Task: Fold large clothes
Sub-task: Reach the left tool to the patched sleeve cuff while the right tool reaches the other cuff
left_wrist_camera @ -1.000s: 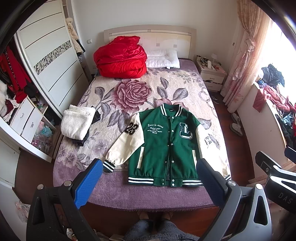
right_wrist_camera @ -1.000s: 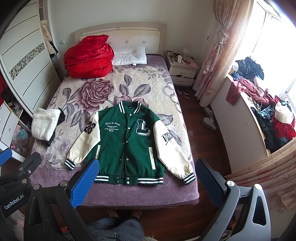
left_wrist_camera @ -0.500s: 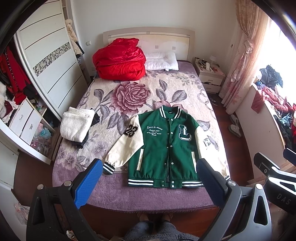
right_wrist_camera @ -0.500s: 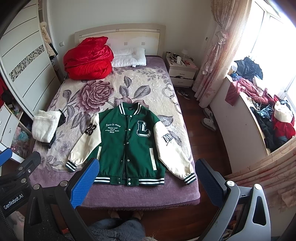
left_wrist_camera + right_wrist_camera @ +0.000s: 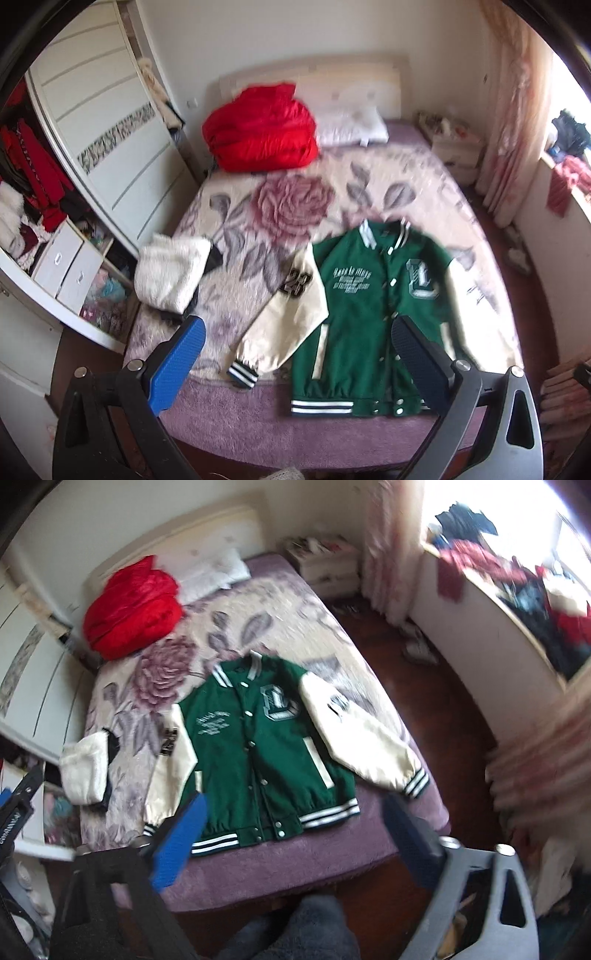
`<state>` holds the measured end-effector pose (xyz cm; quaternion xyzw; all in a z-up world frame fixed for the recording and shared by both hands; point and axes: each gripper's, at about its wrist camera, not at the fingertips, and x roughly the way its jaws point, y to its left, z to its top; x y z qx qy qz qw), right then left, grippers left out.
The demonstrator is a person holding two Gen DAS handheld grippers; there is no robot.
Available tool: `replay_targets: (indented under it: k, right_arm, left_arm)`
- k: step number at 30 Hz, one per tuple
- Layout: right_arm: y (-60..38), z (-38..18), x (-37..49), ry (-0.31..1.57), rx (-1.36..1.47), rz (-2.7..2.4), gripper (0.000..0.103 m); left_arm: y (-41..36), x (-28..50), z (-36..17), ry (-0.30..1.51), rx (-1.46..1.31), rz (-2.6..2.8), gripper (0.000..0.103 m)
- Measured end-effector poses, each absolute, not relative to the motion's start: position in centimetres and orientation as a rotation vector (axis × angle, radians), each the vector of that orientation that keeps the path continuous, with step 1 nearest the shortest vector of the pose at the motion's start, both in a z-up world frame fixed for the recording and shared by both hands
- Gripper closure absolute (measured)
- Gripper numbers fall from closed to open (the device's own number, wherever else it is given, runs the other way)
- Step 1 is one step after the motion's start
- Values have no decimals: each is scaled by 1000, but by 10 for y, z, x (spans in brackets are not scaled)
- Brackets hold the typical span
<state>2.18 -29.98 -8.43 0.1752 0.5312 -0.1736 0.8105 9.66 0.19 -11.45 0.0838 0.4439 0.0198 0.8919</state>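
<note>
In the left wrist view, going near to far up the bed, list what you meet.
Green jacket → rose print on the blanket → red bundle → headboard.

Each tool [image 5: 295,354] [image 5: 291,830] carries blue ribbed pads [image 5: 177,365] on black and grey frames fastened with silver screws.

A lived-in home bedroom, double bed [image 5: 369,184] with rose-patterned blanket [image 5: 295,199], white pillow [image 5: 351,125] at the headboard [image 5: 369,77], sliding-door wardrobe [image 5: 110,147] (clothes hanging inside), nightstand [image 5: 458,151], pink curtains [image 5: 509,129], wooden floor [image 5: 443,701], clothes piled along the windowsill [image 5: 524,590]
</note>
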Motion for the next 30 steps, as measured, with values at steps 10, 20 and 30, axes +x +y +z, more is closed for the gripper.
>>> replay_targets:
  k: [10, 20, 30]
  right_arm:
    - [-463, -364, -27, 1248, 995, -590, 24]
    - [-577, -630, -57, 1015, 1487, -783, 24]
    - [-586, -701, -59, 492, 1679, -967, 84]
  left_arm:
    - [-32, 155, -280, 1120, 288, 189, 0]
    - [-41, 198, -447, 1322, 347, 290, 0]
    - [-24, 243, -526, 1321, 269, 307, 0]
